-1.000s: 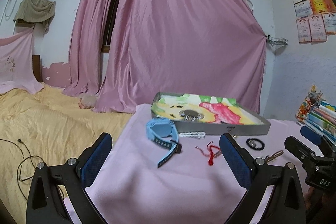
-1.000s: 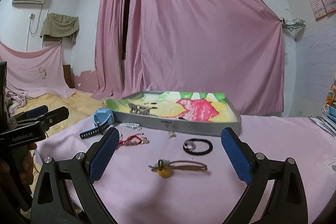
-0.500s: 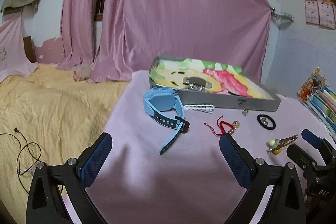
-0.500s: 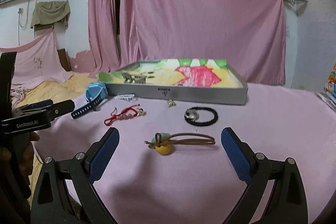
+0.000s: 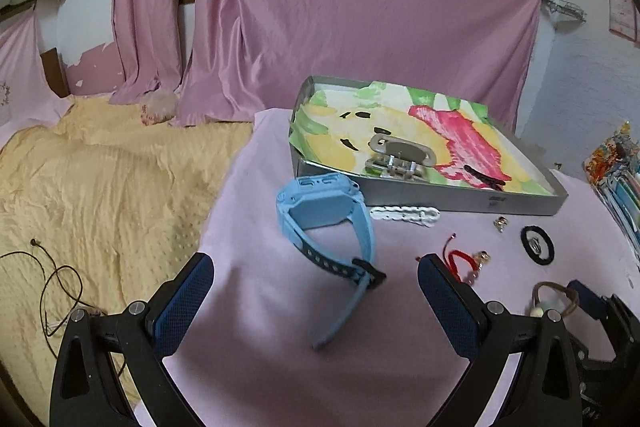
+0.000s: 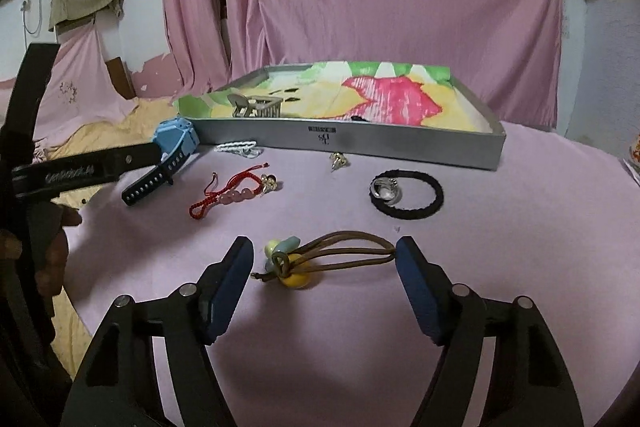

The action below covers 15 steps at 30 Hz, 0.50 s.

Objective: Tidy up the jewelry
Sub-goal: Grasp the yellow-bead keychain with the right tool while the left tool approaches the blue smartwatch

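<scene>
A light blue watch (image 5: 328,227) lies on the pink cloth just ahead of my open left gripper (image 5: 316,301), its strap end between the fingers. My right gripper (image 6: 324,283) stands open around a brown cord hair tie with yellow and green beads (image 6: 320,257). A red cord bracelet (image 6: 228,193), a black hair band with a silver ring (image 6: 408,193), a small gold earring (image 6: 338,159) and a white bead chain (image 5: 404,215) lie in front of the grey tray (image 6: 360,145). A metal clip (image 5: 400,155) rests inside the tray.
A yellow bedspread (image 5: 100,195) with a black cable (image 5: 52,275) lies left of the table edge. Pink curtains (image 5: 360,7) hang behind the tray. Stacked books (image 5: 620,175) sit at the far right. A hand (image 6: 48,247) holds the left gripper.
Both grippers have moved forward and lower over the cloth. The watch now reaches between the left fingers, and the beaded hair tie sits between the right fingers, which stand narrower.
</scene>
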Each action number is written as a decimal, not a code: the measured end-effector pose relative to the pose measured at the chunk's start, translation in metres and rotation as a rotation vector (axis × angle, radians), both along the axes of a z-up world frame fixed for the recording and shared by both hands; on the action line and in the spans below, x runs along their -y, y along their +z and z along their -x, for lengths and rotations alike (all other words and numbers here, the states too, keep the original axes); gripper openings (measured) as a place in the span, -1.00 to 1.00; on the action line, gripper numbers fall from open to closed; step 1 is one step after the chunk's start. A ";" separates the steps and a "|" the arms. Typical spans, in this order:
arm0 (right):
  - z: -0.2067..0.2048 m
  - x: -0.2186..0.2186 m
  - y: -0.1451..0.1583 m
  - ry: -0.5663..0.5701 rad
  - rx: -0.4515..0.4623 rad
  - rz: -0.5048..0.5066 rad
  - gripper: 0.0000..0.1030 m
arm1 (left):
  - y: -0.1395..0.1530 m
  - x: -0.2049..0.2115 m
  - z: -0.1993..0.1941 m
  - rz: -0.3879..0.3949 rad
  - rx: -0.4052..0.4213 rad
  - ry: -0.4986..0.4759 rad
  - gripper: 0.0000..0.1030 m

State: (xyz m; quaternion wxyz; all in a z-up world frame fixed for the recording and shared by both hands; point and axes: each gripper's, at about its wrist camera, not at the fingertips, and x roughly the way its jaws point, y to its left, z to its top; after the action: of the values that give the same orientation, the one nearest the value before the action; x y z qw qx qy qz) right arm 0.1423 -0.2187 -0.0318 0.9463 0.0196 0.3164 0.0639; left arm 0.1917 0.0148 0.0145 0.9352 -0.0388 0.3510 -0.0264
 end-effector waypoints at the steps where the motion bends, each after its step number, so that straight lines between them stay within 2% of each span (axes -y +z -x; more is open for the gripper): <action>1: -0.002 -0.001 -0.001 0.005 -0.013 0.000 0.16 | 0.000 0.000 -0.004 0.000 -0.007 0.000 0.99; 8: -0.010 -0.014 -0.004 0.043 -0.055 0.033 -0.24 | 0.001 -0.001 -0.022 0.006 -0.042 -0.002 0.99; 10: -0.016 -0.016 -0.003 0.052 -0.069 0.037 -0.52 | 0.001 -0.002 -0.027 0.009 -0.053 0.001 0.99; 15: -0.033 -0.016 0.001 0.064 -0.103 0.022 -0.55 | 0.001 -0.002 -0.040 0.013 -0.065 -0.002 0.99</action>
State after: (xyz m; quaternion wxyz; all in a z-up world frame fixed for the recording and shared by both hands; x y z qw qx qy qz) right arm 0.1752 -0.2027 -0.0310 0.9263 0.0023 0.3659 0.0897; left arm 0.2322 0.0168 0.0158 0.9230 -0.0455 0.3811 -0.0284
